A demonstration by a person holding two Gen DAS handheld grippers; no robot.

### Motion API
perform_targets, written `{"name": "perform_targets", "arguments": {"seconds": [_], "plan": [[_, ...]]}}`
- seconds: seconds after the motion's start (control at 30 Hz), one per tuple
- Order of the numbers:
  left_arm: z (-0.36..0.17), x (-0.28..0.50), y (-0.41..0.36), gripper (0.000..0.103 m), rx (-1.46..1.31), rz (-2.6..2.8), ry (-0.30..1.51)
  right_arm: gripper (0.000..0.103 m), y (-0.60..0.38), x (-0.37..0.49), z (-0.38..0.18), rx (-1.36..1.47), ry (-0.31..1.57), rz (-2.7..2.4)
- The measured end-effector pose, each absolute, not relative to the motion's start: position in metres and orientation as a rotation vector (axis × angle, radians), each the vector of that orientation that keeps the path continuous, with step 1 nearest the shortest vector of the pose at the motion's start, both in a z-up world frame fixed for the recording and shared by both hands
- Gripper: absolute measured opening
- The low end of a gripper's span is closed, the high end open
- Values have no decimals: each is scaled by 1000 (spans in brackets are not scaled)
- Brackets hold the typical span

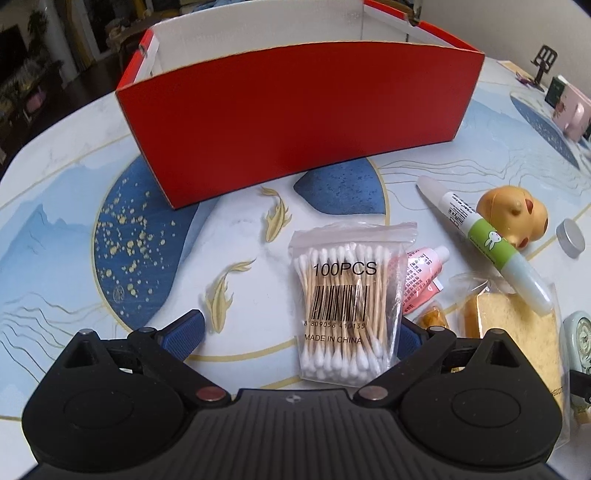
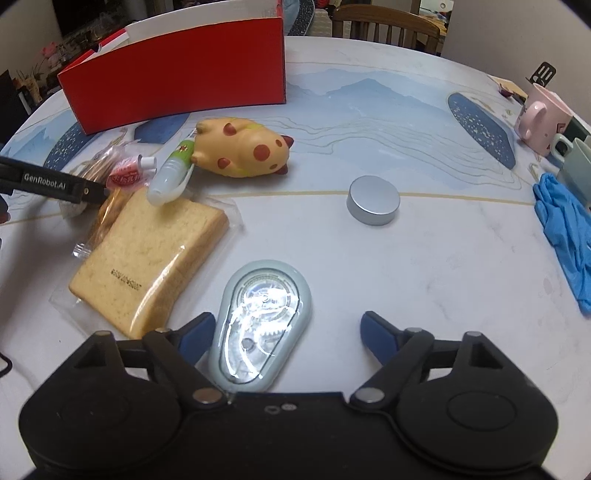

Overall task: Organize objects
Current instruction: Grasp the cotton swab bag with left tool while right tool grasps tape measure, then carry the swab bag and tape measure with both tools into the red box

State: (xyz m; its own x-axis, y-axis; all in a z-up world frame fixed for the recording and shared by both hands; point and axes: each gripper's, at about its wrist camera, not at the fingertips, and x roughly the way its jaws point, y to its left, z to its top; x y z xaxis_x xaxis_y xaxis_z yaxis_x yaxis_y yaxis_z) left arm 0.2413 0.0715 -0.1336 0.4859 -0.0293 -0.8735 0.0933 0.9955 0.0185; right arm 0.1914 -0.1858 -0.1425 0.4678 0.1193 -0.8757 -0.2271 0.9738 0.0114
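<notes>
A red box point(image 1: 295, 118) with a white inside stands open at the back; it also shows in the right wrist view point(image 2: 177, 81). My left gripper point(image 1: 299, 332) is open, and a bag of cotton swabs point(image 1: 347, 310) lies between its fingers on the table. My right gripper point(image 2: 288, 328) is open, with a pale green correction tape dispenser point(image 2: 258, 325) lying between its fingers, close to the left one. Wrapped bread point(image 2: 151, 258), a glue pen point(image 2: 171, 170), a pink tube point(image 2: 129, 171), a spotted yellow toy point(image 2: 240, 147) and a silver tin point(image 2: 373, 200) lie around.
A pink mug point(image 2: 543, 118), a green mug point(image 2: 576, 158) and blue gloves point(image 2: 569, 229) sit at the right edge of the patterned table point(image 2: 406, 122). A wooden chair point(image 2: 384, 22) stands behind the table. A small wrapped snack point(image 1: 432, 317) lies by the bread.
</notes>
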Motion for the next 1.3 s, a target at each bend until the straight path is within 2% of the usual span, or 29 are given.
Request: {"name": "perform_targets", "arguments": {"seconds": [0.07,0.17,0.23,0.27,0.33,0.43,0.9,1.3], "plan": [[-135,239,72,96,47,-84,1060,77,-187,189,-142,-116,1056,212],[-135,235,69,84,52,-95,1048,72,-188,187,-141,-122,1046,218],[-131,235,67,67,59,-111,1039,68,-189,186,-140,-123,1042,221],[-130,235,67,62,61,-119,1037,65,-189,186,-140,-123,1040,223],[-126,235,67,40,59,-127,1031,59,-189,186,-139,-123,1035,227],[-124,235,68,35,35,-134,1031,49,-189,187,-137,-122,1030,233],[-108,219,70,33,-10,-73,1001,47,-198,188,-126,-66,1023,313],[-75,191,60,33,-22,-107,967,47,-184,201,-81,-34,945,393]]}}
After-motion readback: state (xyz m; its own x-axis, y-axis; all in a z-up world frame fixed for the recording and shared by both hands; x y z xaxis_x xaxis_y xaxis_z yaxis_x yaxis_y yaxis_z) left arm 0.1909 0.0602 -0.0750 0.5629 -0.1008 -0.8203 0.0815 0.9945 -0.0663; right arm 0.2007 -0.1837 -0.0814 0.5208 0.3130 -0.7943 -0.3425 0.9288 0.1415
